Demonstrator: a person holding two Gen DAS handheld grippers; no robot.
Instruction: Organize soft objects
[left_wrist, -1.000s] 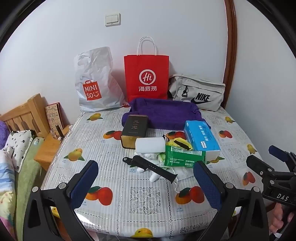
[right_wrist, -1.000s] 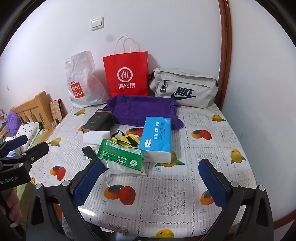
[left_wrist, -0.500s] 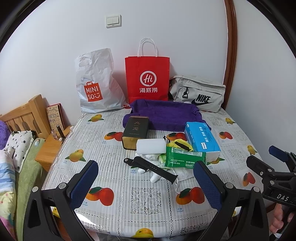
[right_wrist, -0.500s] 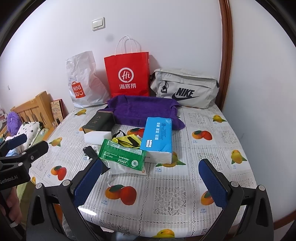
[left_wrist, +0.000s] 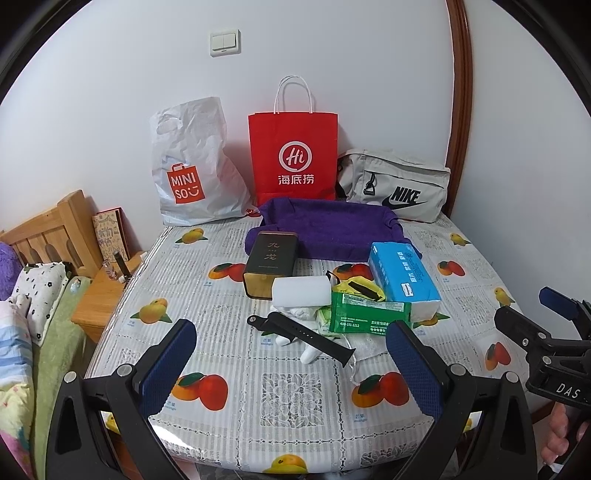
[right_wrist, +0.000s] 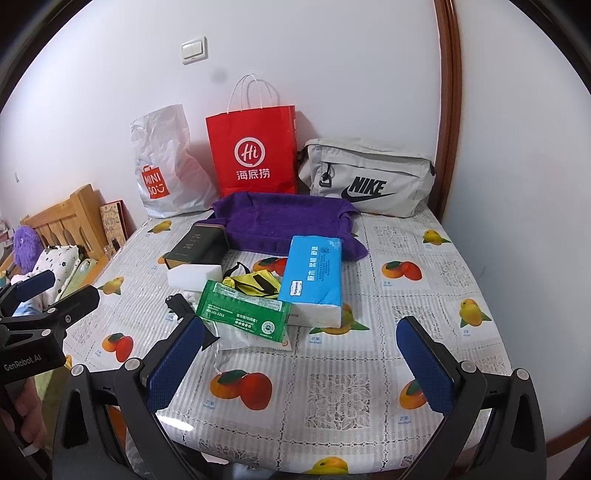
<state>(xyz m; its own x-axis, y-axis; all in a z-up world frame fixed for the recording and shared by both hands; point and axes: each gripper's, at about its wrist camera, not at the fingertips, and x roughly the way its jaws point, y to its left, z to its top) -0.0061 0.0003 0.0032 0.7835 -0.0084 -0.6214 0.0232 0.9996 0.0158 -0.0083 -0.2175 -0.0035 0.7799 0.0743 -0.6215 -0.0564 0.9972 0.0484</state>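
A purple towel (left_wrist: 332, 227) lies at the back of the table. In front of it sit a blue tissue pack (left_wrist: 404, 280), a green wipes pack (left_wrist: 364, 312), a white sponge block (left_wrist: 301, 291), a yellow cloth item (left_wrist: 360, 290) and a black watch strap (left_wrist: 306, 332). The same pile shows in the right wrist view, with the tissue pack (right_wrist: 314, 277) and the wipes pack (right_wrist: 243, 312). My left gripper (left_wrist: 291, 373) is open and empty over the table's front edge. My right gripper (right_wrist: 299, 365) is open and empty, also short of the pile.
A dark tea tin (left_wrist: 271, 264) stands left of the pile. A white Miniso bag (left_wrist: 192, 170), a red paper bag (left_wrist: 293, 155) and a grey Nike bag (left_wrist: 395, 184) lean on the wall. A wooden bed frame (left_wrist: 48, 232) and bedding lie left.
Both views have shifted very slightly; the scene sits a touch lower in frame. Nothing on the table has moved, and both grippers stay open.
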